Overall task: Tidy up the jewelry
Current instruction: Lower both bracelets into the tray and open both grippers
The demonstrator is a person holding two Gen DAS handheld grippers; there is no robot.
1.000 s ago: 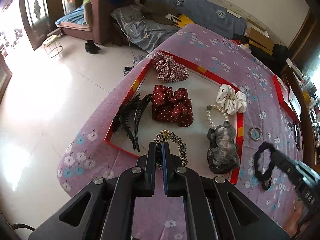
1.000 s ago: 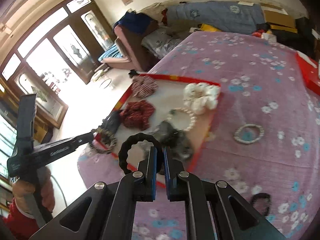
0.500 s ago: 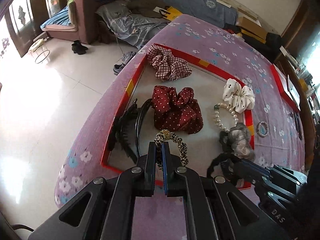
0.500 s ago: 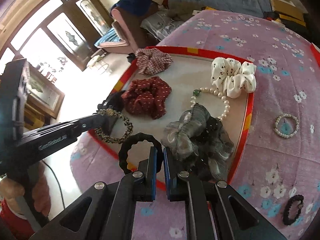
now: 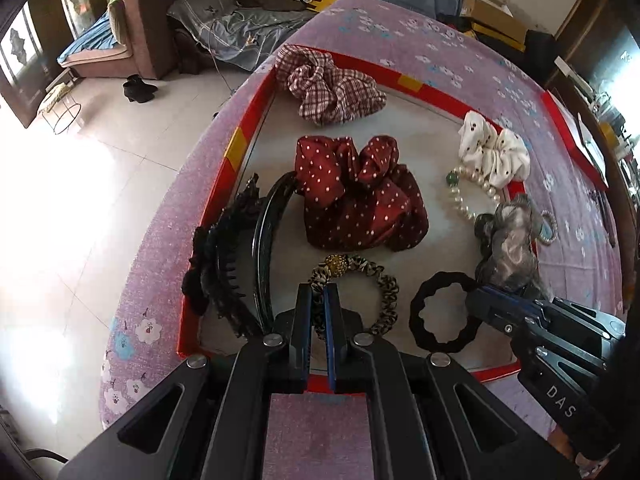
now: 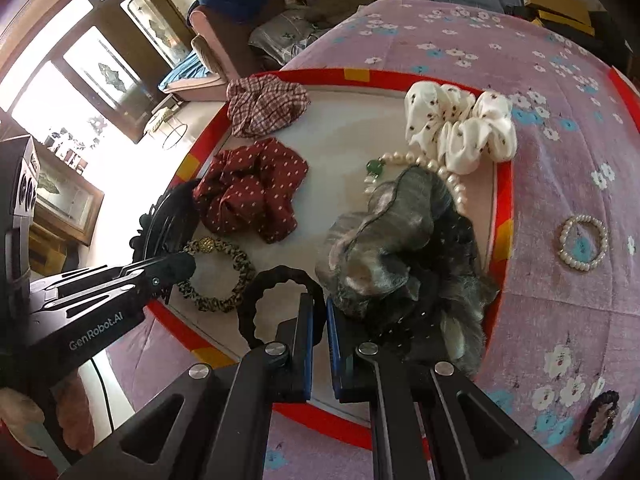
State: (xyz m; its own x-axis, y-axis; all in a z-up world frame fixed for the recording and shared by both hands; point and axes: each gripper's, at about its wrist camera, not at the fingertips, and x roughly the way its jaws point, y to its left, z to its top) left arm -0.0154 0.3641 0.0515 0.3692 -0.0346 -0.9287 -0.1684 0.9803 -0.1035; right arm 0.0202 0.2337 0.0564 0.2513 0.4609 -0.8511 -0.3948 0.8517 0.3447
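Both grippers have dropped in over the tray since a second ago; my right one came across from the bare cloth to the tray's near-right corner. My left gripper (image 5: 318, 296) has its fingers nearly closed, pinching the leopard-print hair tie (image 5: 356, 280) by its band just beside the gold bead; the tie sits low over the tray floor, contact unclear. My right gripper (image 6: 318, 304) is likewise almost closed, gripping the black wavy hair tie (image 6: 276, 300) at its rim, loop hanging toward the left gripper. The two ties are near each other but apart.

Red-rimmed tray (image 5: 236, 148) sits on the purple floral counter (image 5: 440, 48), left rim close to the counter's edge with floor beyond. Left side is taken by black hair clips (image 5: 240, 264), which reach the left rim. Dark red dotted scrunchie (image 5: 356, 196) mid-tray, plaid scrunchie (image 5: 332, 88) at the far corner, white scrunchie (image 6: 460, 128) over the right rim, pearl bracelet with green bead (image 6: 400, 164) partly under the grey scrunchie (image 6: 400, 256), which crowds the right rim just beside my right fingers. Open tray floor shows between plaid and white scrunchies and along the near rim. Outside the tray on the cloth: small pearl bracelet (image 6: 584, 244), black beaded band (image 6: 600, 420).
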